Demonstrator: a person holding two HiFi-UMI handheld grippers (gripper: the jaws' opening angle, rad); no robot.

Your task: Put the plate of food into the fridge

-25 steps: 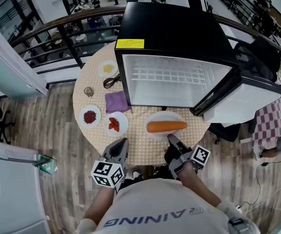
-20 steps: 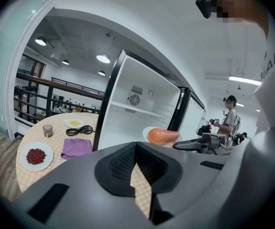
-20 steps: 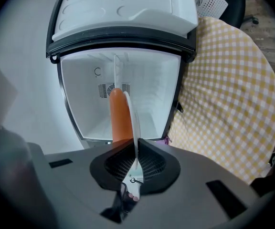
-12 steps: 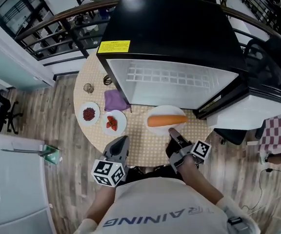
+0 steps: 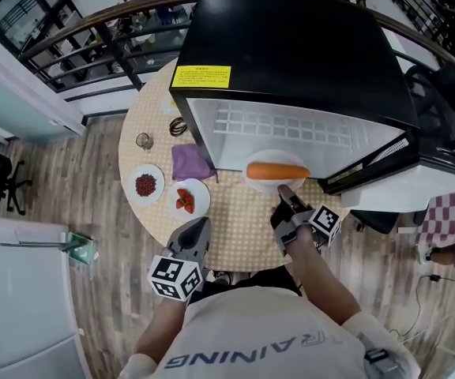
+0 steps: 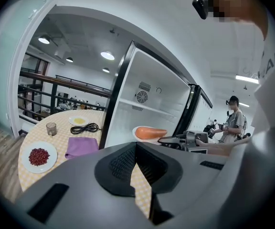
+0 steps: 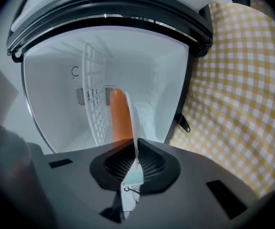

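A white plate (image 5: 256, 181) carrying a long orange carrot (image 5: 277, 170) hangs at the mouth of the open black fridge (image 5: 291, 46), just over the lower edge of its white inside (image 5: 291, 136). My right gripper (image 5: 285, 193) is shut on the plate's near rim. In the right gripper view the plate (image 7: 132, 120) shows edge-on between the pads, with the carrot (image 7: 120, 116) beyond it inside the fridge. My left gripper (image 5: 198, 229) hangs over the table's near edge, shut and holding nothing. From the left gripper view the carrot (image 6: 150, 132) lies ahead to the right.
The fridge door (image 5: 405, 181) stands open to the right. On the round checked table (image 5: 243, 227), left of the fridge, are a plate of red beans (image 5: 146, 185), a plate of red pieces (image 5: 186, 200), a purple cloth (image 5: 189, 163), a small glass (image 5: 143, 140) and a black cable (image 5: 178, 125).
My right gripper has carried the plate with the carrot off the table and forward to the fridge's opening. The left gripper has stayed where it was.
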